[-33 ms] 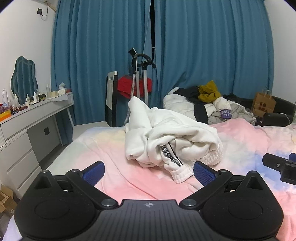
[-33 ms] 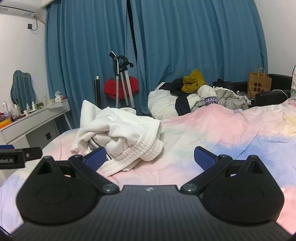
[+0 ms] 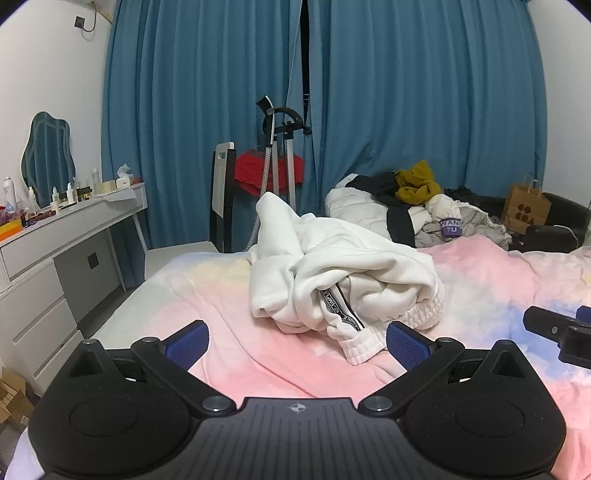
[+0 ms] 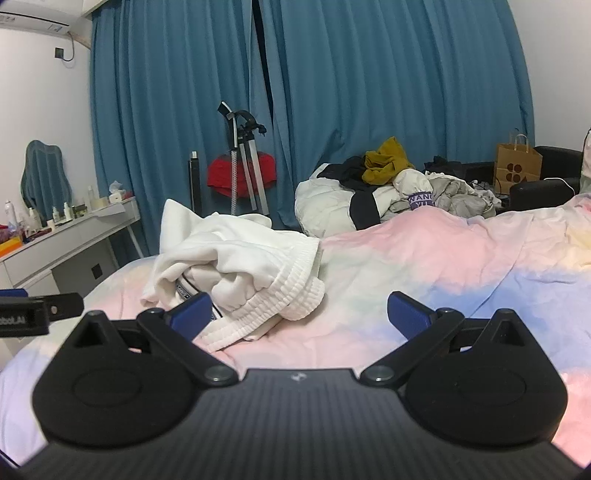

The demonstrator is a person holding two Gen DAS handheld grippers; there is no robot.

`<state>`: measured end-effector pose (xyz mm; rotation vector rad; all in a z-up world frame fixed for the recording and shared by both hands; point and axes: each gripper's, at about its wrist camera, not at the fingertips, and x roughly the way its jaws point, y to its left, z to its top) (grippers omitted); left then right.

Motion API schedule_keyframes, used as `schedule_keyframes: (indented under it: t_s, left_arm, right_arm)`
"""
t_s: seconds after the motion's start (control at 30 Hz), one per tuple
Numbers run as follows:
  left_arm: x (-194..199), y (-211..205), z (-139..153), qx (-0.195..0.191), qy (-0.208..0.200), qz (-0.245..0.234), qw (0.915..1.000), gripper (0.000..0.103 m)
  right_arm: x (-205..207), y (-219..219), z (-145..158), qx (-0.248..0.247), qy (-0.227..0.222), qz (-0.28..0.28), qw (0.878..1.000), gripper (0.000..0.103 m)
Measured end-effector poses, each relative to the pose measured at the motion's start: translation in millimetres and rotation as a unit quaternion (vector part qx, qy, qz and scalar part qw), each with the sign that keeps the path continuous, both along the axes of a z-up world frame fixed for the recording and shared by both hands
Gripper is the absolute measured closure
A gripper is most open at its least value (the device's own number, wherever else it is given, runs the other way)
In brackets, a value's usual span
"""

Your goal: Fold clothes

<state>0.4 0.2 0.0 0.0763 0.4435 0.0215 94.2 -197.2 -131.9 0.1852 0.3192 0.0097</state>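
Crumpled white garment on bed, both grippers' fingers wide, air conditioner only in right view

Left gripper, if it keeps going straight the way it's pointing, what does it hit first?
Most likely the crumpled white garment. The left gripper is open and aimed at it over the pink bedspread, with nothing between them. The ribbed cuff looks nearest, though depth is hard to judge.

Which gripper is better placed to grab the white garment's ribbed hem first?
Probably the left gripper: the ribbed hem of the white garment lies between its open fingers. For the right gripper, also open, the garment sits off toward its left finger.
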Motion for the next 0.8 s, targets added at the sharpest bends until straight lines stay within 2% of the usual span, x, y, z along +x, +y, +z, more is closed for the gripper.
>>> schedule_keyframes:
  t_s: [0.13,0.37,0.8]
  left_arm:
    - [4.3,-0.4,-1.8,-0.007,-0.001,0.003,1.0,0.0]
    - [-13.3,3.8,2.4,-0.01,-0.024,0.007,0.9996,0.0]
    - [-14.3,-4.4,-5.2,-0.006,-0.026,-0.003,0.9996,0.0]
  right_arm:
    - [-3.3,-1.0,-3.3,-0.003,-0.006,0.002,1.0,0.0]
    - [-9.0,-2.8,-8.5,-0.008,-0.017,0.004,1.0,0.0]
    - [-14.2,-8.3,-4.7,0.012,-0.041,-0.002,0.999,0.0]
